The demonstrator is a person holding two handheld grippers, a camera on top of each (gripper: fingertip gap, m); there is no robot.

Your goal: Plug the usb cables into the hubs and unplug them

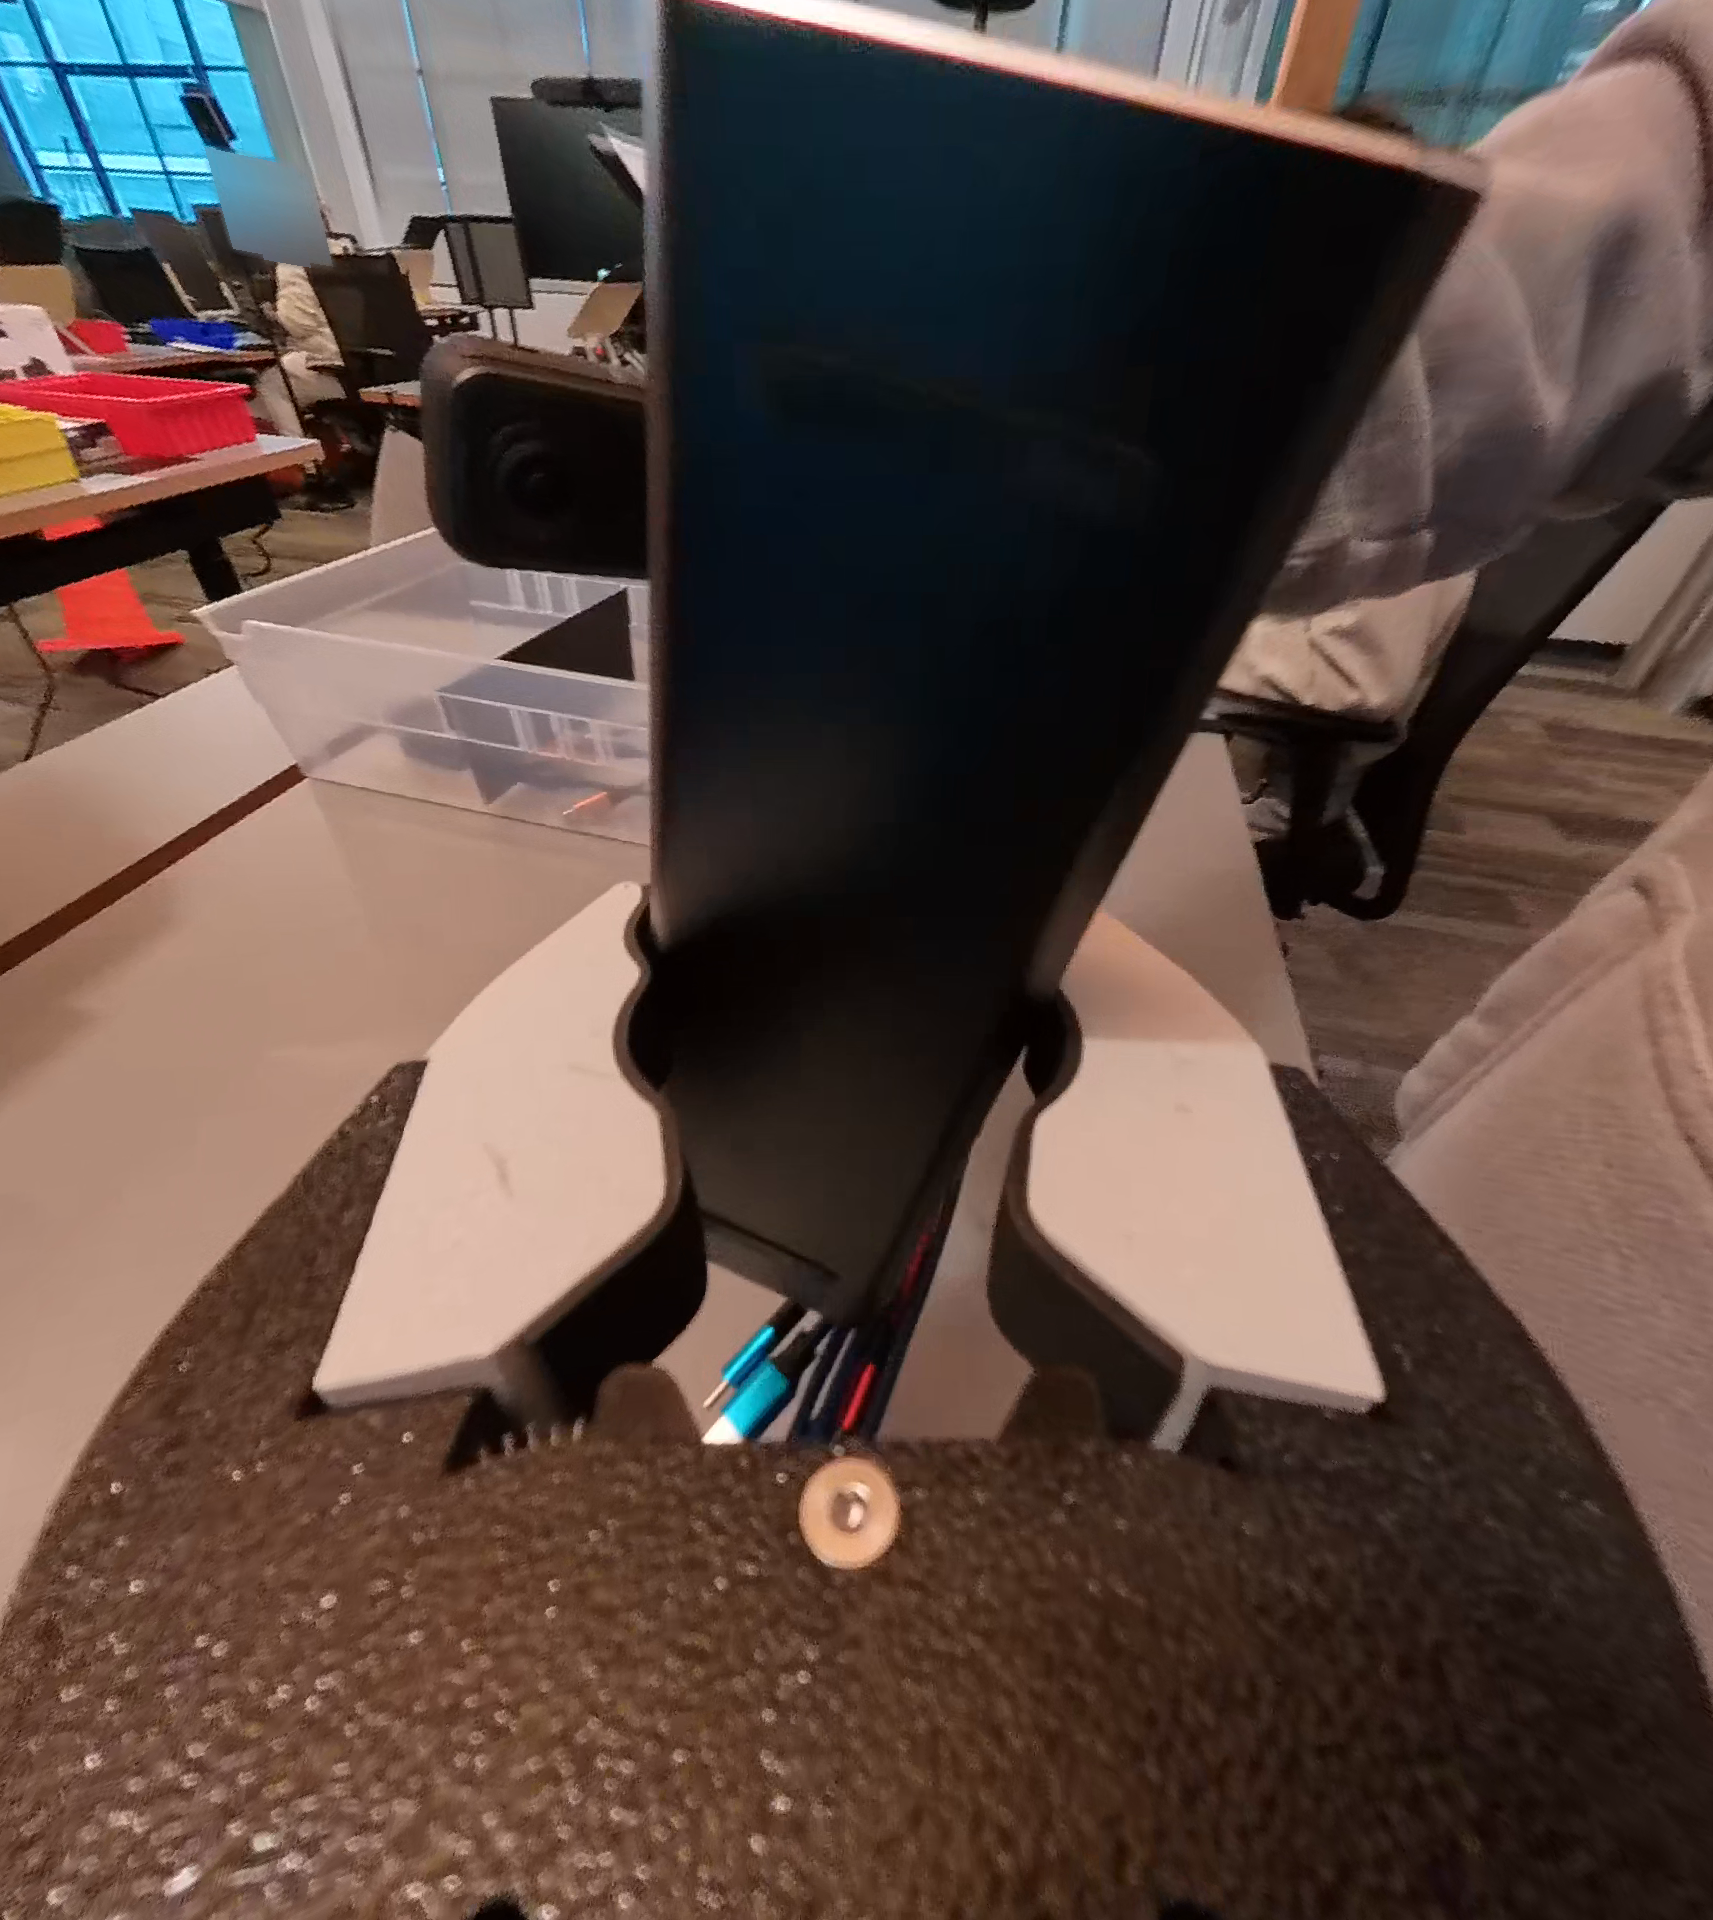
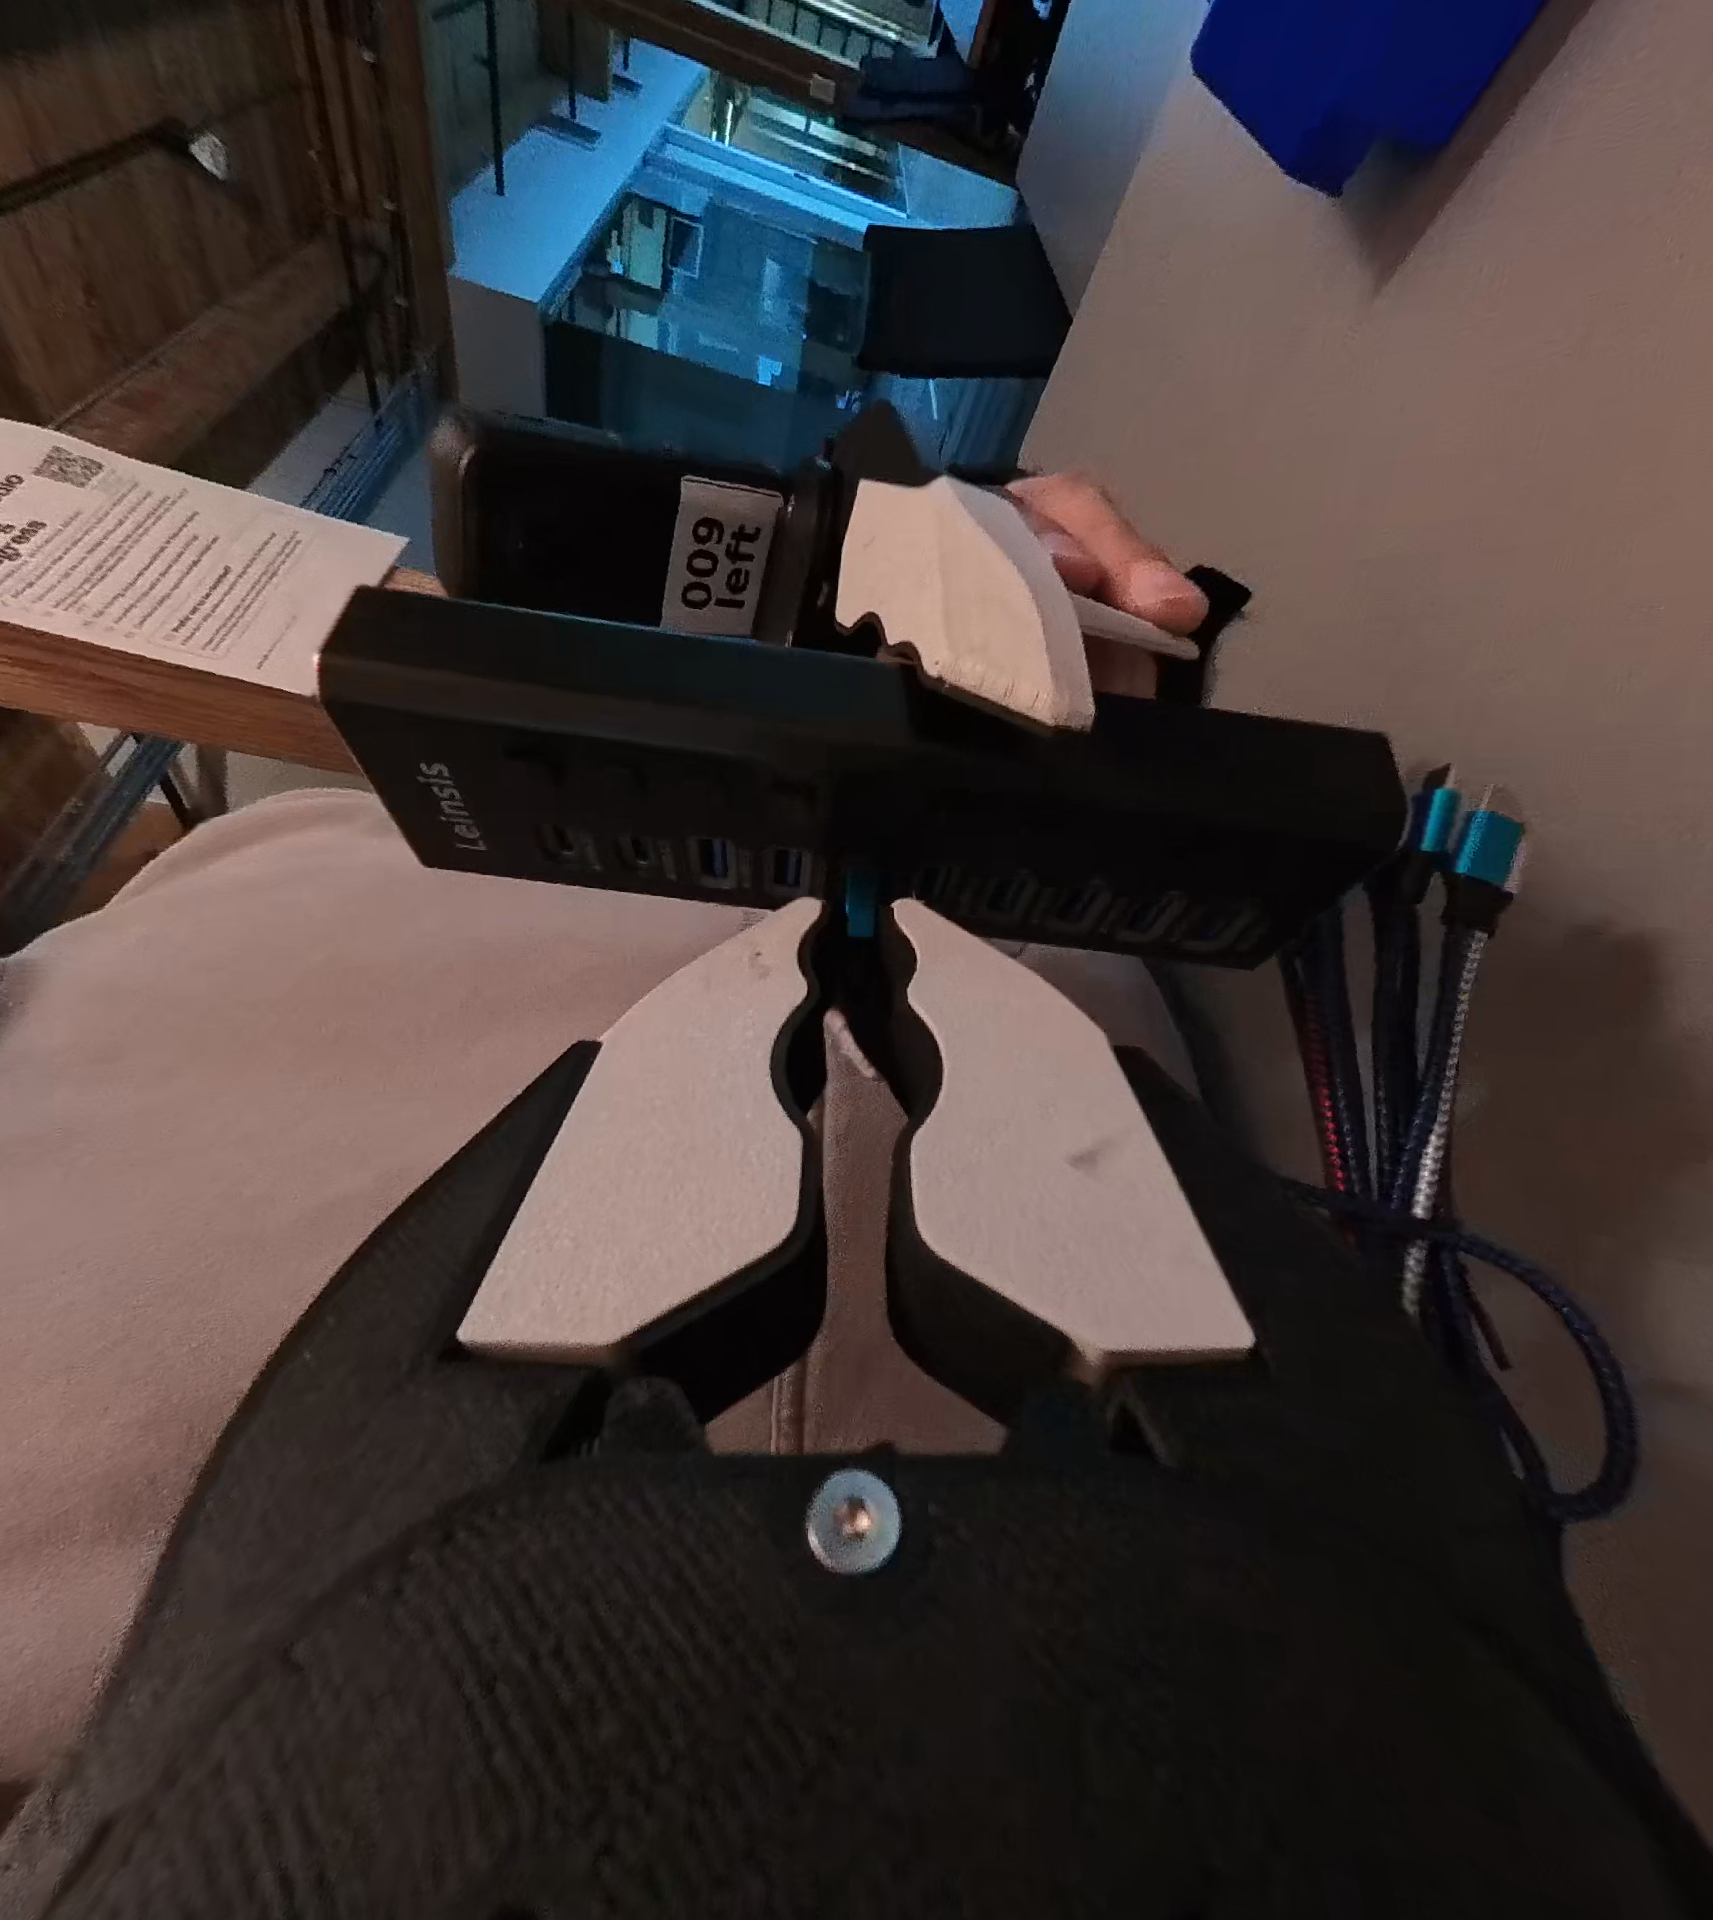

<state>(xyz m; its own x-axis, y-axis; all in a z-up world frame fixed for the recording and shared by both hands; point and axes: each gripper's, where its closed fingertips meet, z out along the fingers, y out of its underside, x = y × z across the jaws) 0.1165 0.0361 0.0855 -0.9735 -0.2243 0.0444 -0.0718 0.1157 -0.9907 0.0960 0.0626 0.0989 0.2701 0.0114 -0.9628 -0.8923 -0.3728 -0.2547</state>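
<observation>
A person's left gripper [image 1: 847, 1023] holds a black USB hub [image 1: 987, 540] lifted off a pale tabletop [image 1: 156, 935], its jaws closed about the hub's width onto the body so that the hub stands up and away from the camera. In the right wrist view the same hub [image 2: 831, 769] lies crosswise, with its row of ports facing the right gripper [image 2: 857, 961]. That gripper's jaws are nearly closed, pinching a teal USB connector [image 2: 859, 904] whose tip sits at, or just inside, a port near the middle of the row; how deep it is seated cannot be told. A bundle of braided cables [image 2: 1392, 1049] in blue, red and silver hangs off the hub's far end, with two more teal plugs [image 2: 1465, 836] loose beside it. A clear plastic bin [image 1: 436, 675] sits farther back on the table. To do this step well, the plug should probably be kept square to the port and moved straight along its axis, without twisting, while the left gripper braces the hub against the push or pull.
</observation>
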